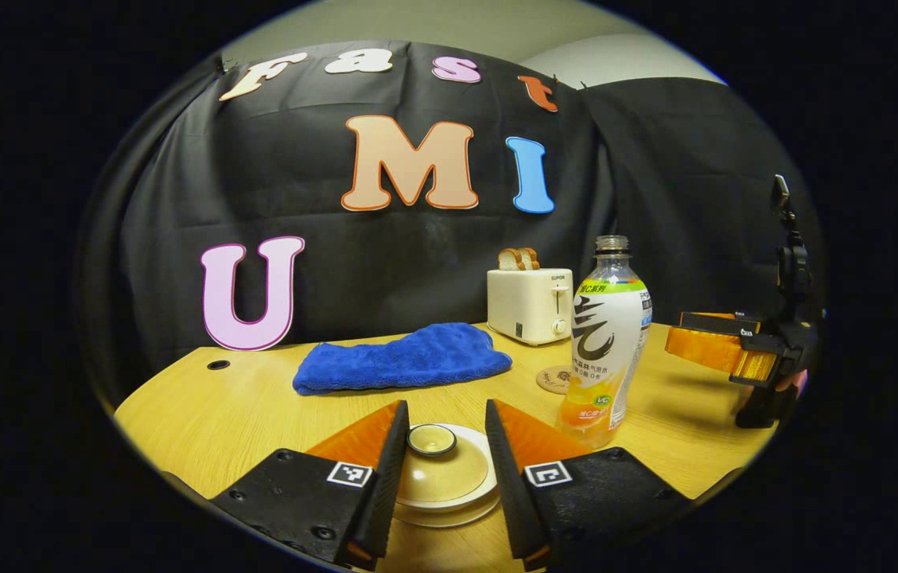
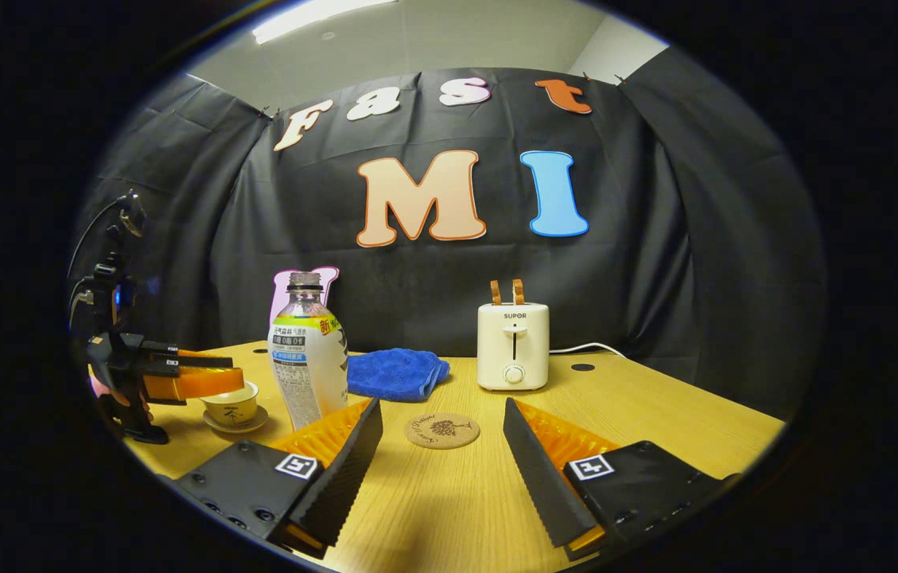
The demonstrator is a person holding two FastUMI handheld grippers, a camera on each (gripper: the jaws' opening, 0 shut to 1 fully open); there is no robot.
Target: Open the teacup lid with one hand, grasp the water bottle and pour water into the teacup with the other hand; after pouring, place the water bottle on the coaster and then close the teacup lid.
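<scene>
the left gripper (image 1: 445, 469) hangs spread wide around the teacup lid (image 1: 437, 461), not touching it. just right stands the water bottle (image 1: 606, 342), uncapped. the right gripper (image 2: 442, 461) gapes released before the coaster (image 2: 441, 430).

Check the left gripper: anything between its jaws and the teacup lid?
Nothing visible. In the left gripper view the left gripper has its jaws open on either side of the teacup lid, knob in the gap, not touching yet. The water bottle stands off to the right, the blue cloth lies behind.
</scene>
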